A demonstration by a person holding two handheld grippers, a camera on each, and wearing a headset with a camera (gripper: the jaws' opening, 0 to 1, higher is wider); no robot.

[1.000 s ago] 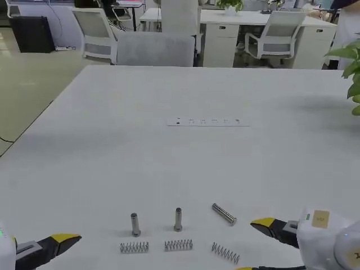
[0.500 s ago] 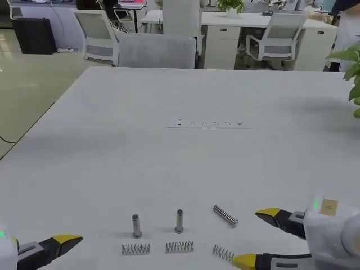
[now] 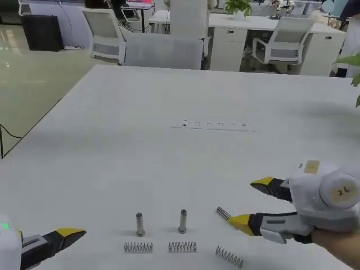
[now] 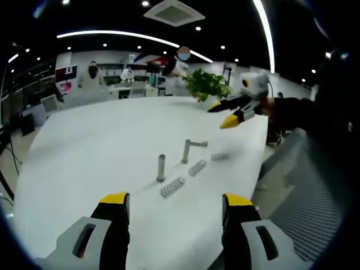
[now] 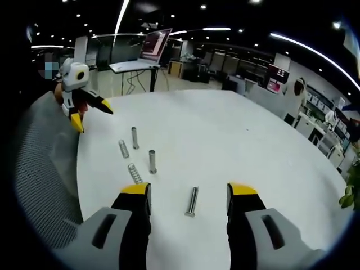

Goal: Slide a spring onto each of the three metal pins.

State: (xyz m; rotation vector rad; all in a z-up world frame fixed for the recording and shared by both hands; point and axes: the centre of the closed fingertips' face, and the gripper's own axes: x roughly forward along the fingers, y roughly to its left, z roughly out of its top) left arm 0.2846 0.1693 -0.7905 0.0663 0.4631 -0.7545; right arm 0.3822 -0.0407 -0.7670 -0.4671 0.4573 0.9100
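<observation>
Two metal pins (image 3: pixel 139 224) (image 3: pixel 183 220) stand upright near the table's front edge, and a third pin (image 3: pixel 223 213) lies on its side to their right. Three springs (image 3: pixel 138 247) (image 3: pixel 183 246) (image 3: pixel 228 256) lie flat in a row in front of them. My right gripper (image 3: pixel 251 202) hovers open beside the lying pin, its lower jaw covering that pin's far end. In the right gripper view the lying pin (image 5: pixel 192 201) sits between the open jaws of the right gripper (image 5: pixel 188 189). My left gripper (image 4: pixel 175 199) stands open and holds nothing, well left of the left pin (image 4: pixel 161 167).
A white socket strip (image 3: pixel 212 124) is set into the white table (image 3: pixel 112 140) at mid depth. Office chairs (image 3: pixel 163 50) stand at the far edge, with desks behind. Green plant leaves (image 3: pixel 354 64) reach in at the right edge.
My right gripper has risen and moved left and forward to the lying pin, with its lower jaw now over the pin's end. The left gripper has stayed put. The pins and springs have not moved.
</observation>
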